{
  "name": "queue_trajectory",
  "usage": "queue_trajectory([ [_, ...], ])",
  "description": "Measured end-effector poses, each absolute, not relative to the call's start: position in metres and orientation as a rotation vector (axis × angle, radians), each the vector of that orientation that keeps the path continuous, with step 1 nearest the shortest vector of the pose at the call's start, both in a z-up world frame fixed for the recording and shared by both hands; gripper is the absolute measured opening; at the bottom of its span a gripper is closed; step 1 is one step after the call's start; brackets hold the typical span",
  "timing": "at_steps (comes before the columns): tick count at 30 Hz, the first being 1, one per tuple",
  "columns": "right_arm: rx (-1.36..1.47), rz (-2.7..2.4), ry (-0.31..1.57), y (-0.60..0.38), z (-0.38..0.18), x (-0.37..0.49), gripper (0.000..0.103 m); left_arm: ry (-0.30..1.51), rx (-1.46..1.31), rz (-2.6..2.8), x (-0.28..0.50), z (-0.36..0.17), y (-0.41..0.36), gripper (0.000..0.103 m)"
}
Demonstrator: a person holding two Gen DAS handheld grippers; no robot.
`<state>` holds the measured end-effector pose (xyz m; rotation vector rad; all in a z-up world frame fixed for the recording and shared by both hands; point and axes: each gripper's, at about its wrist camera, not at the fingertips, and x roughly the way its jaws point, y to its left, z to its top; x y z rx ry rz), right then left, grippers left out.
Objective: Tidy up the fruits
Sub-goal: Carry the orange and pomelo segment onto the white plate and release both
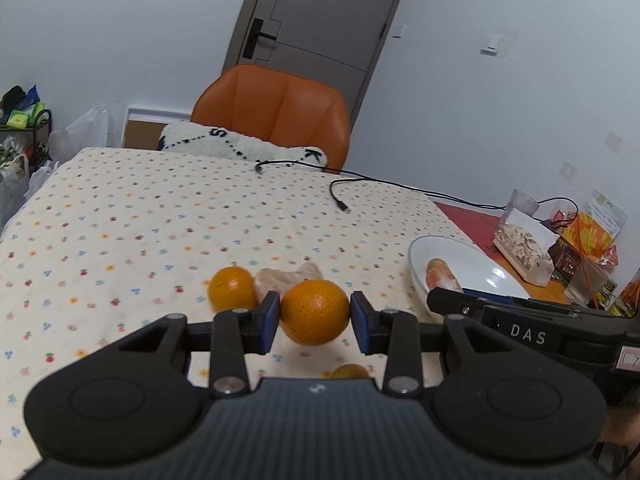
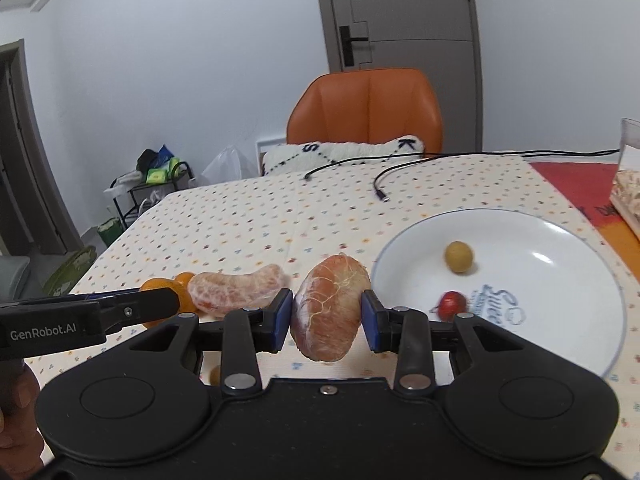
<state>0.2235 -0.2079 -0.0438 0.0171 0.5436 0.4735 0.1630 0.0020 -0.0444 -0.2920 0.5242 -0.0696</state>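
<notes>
Both grippers loaded, the plate waiting on the right

On the left, our left gripper (image 1: 315,314) clamps a whole orange (image 1: 315,312) just above the dotted tablecloth (image 1: 140,216), with a second orange (image 1: 232,289) and a peeled segment (image 2: 238,290) lying behind it. Our right gripper (image 2: 327,316) grips a peeled citrus piece (image 2: 329,306) upright between its pads, near the rim of the white plate (image 2: 560,248), where a small yellow-green fruit (image 2: 458,256) and a red one (image 2: 452,305) already sit, so we judge it goes there.
</notes>
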Motion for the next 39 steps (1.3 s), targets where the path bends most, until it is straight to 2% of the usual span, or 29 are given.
queue_trajectory([
  [39, 0.149, 0.262, 0.539, -0.335, -0.063, 0.247, 0.035, 0.551, -0.173, -0.204, 0.208, -0.037, -0.096, 0.037],
])
